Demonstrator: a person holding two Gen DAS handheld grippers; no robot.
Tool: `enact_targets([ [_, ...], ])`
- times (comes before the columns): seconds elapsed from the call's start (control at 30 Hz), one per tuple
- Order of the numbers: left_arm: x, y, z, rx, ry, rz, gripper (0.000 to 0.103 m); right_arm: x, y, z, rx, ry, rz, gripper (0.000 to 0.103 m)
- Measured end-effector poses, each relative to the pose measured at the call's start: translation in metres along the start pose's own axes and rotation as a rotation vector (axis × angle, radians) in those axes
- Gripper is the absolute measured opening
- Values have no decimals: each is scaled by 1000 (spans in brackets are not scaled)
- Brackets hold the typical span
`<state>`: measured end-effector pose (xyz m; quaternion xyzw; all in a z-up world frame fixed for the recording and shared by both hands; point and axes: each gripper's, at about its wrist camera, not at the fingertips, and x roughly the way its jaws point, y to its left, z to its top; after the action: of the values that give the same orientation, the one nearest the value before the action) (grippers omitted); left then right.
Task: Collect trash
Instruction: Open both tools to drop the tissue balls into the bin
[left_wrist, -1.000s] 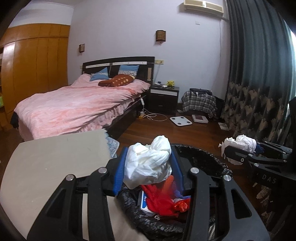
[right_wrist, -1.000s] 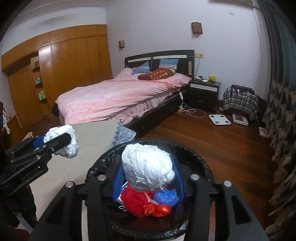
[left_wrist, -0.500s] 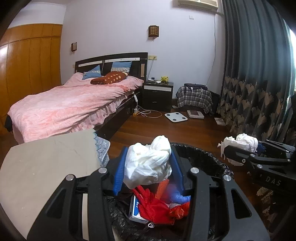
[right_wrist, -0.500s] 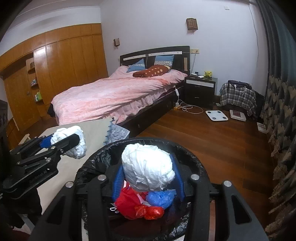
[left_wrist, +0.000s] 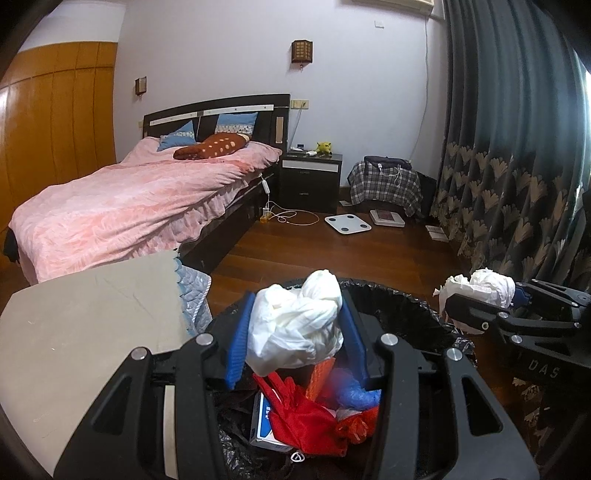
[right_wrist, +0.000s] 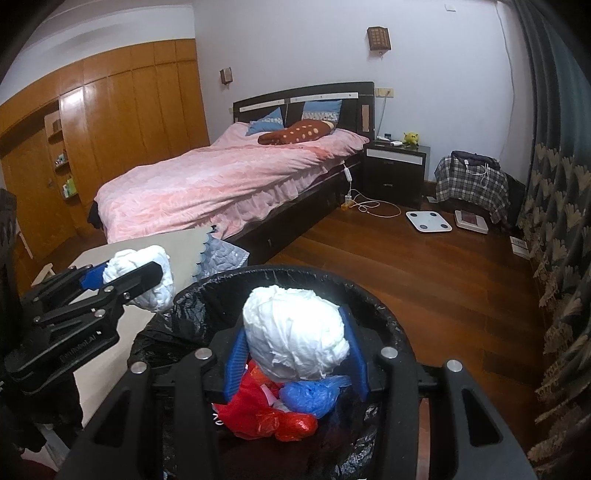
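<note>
Dark wooden floorboards surround a round bin lined with black plastic (right_wrist: 369, 295), holding red and blue crumpled bags. Above it, the left gripper (left_wrist: 295, 325) clamps a loose, wrinkled white plastic wad (left_wrist: 295, 328), and the right gripper (right_wrist: 295, 332) clamps a rounder crumpled white plastic ball (right_wrist: 295, 332)

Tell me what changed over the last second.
Both grippers moved in over the black-lined bin, so more of its red and blue trash shows. Unchanged: the left gripper stays clamped on its white bag, the right gripper on its white wad.
</note>
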<state>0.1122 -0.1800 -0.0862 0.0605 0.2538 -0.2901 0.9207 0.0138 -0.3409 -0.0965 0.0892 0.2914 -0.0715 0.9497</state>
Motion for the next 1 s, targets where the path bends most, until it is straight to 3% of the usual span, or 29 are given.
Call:
enact_targets([
  [0.1, 3, 0, 0, 1, 7, 0, 45, 4, -1, 0, 2, 7, -2, 47],
  [0.2, 5, 3, 0, -13, 13, -9, 54, 7, -2, -1, 0, 13, -8, 50],
  [0.37, 7, 7, 0, -34, 19, -21, 64, 6, -6, 0, 7, 2, -22, 69],
  [0.7, -6, 14, 6, -51, -5, -7, 85, -4, -11, 3, 20, -25, -46, 86],
  [0.87, -22, 19, 11, -48, -18, 10, 91, -10, -10, 5, 18, -34, -38, 97],
  [1.0, -35, 23, 13, -37, -20, 34, 93, -17, -3, 9, 8, -46, -24, 97],
])
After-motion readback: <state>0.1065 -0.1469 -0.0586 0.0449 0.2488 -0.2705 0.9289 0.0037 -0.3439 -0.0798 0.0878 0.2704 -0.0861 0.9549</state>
